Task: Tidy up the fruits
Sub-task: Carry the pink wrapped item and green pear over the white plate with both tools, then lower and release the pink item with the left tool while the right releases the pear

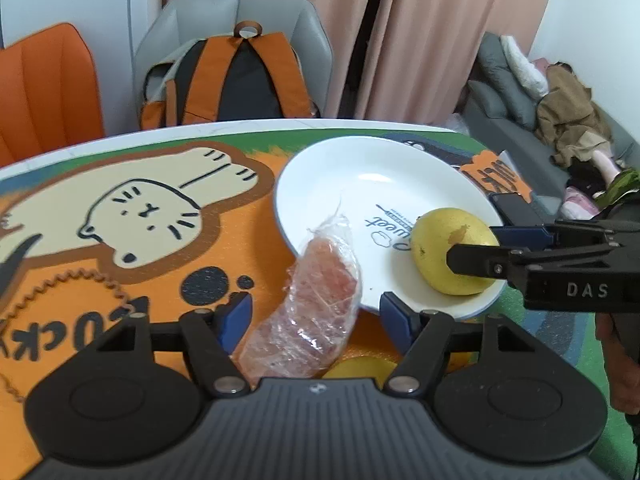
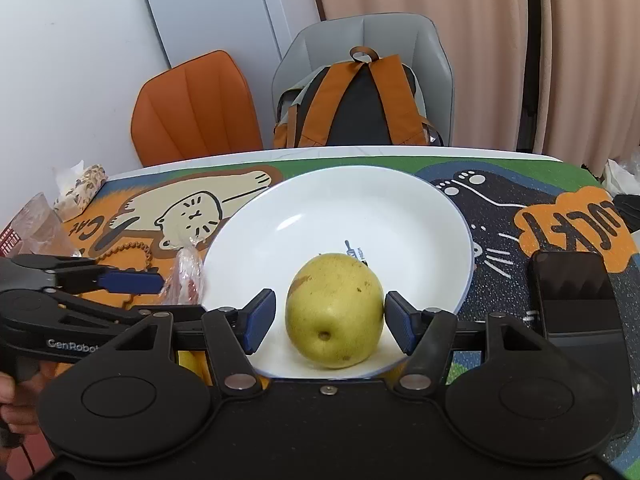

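Observation:
A white plate [image 1: 344, 168] [image 2: 352, 200] sits on the cat-print mat. A yellow pear [image 2: 335, 309] [image 1: 448, 256] lies in the plate near its front rim. My right gripper [image 2: 330, 320] is open around the pear, with a gap on the left side and the right pad close to it. A pink fruit piece wrapped in plastic film [image 1: 308, 308] [image 2: 186, 276] lies on the mat, leaning on the plate's left rim. My left gripper [image 1: 316, 320] is open on both sides of the wrapped piece. Another yellow fruit [image 1: 360, 368] peeks out under the left gripper.
A black phone [image 2: 576, 292] lies on the mat right of the plate. Snack bags [image 2: 80, 188] sit at the table's far left. An orange chair [image 2: 192, 108] and a grey chair with a backpack [image 2: 352, 100] stand behind the table.

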Available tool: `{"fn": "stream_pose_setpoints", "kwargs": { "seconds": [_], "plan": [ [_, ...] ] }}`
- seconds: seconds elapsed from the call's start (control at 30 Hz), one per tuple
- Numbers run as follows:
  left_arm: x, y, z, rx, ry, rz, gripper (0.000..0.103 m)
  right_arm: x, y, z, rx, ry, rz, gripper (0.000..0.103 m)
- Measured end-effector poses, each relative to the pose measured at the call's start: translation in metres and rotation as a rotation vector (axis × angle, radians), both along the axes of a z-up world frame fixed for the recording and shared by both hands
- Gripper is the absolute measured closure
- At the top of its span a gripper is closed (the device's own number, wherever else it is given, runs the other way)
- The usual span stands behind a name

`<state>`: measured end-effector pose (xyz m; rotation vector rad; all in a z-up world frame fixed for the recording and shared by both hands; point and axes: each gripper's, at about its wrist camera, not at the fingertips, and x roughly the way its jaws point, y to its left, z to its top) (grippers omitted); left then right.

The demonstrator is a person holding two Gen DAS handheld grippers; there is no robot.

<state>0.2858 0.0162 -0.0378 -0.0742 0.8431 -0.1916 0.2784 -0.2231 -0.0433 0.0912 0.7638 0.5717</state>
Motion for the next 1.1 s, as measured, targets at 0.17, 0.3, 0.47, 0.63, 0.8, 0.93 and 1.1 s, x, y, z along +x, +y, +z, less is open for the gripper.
{"fn": "stream_pose_setpoints", "kwargs": {
  "seconds": [0.17, 0.3, 0.47, 0.63, 0.8, 0.93, 1.1],
  "plan": [
    [0.004, 0.002, 0.0, -0.034, 0.016, -0.015, 0.037, -0.008, -0.006, 0.005, 0.001, -0.006, -0.001, 0.041],
    [0.008, 0.002, 0.0, -0.038, 0.014, -0.033, 0.047, -0.013, -0.014, 0.008, 0.008, -0.019, -0.014, 0.036],
    [0.011, 0.003, 0.001, -0.041, 0.003, -0.025, 0.064, -0.018, -0.022, 0.007, 0.022, -0.012, -0.032, 0.036],
    [0.007, -0.002, 0.006, -0.007, -0.015, -0.032, 0.068, -0.021, -0.027, 0.007, 0.03, -0.01, -0.033, 0.036],
    [0.001, -0.005, 0.021, 0.023, -0.055, -0.024, 0.069, -0.023, -0.026, 0.007, 0.041, -0.011, -0.024, 0.036],
    [0.001, -0.011, 0.036, 0.053, -0.088, -0.031, 0.069, -0.026, -0.027, 0.006, 0.05, -0.01, -0.02, 0.036],
    [0.007, -0.025, 0.05, 0.079, -0.123, -0.053, 0.069, -0.03, -0.032, 0.004, 0.056, -0.006, -0.025, 0.036]
  ]
}}
